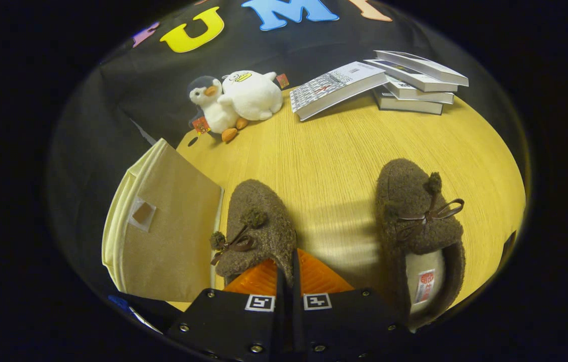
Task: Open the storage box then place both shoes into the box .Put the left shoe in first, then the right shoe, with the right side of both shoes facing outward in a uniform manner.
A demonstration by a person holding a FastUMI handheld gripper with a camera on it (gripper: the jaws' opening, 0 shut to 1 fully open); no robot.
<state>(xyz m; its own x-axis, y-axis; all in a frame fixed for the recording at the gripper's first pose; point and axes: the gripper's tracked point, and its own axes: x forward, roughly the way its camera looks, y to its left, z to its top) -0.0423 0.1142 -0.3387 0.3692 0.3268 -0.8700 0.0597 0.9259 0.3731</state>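
Two brown fuzzy shoes with bow ties lie toe-away on the wooden table (334, 151). My gripper (289, 261) is shut on the left-hand shoe (258, 226), both fingers pinching the rim of its opening, so the heel end is hidden behind them. The right-hand shoe (417, 221) lies apart to the right of the fingers, its pale lining and a label showing. The beige fabric storage box (168, 236) stands just left of the held shoe, its flap with a small tab (142, 213) facing up. I cannot tell whether the box is open.
Two plush penguins (233, 100) sit at the table's far left corner, beyond the box. A stack of books (414, 83) with one book (336, 88) leaning on it lies at the far right. Bare wood stretches between the shoes and those things.
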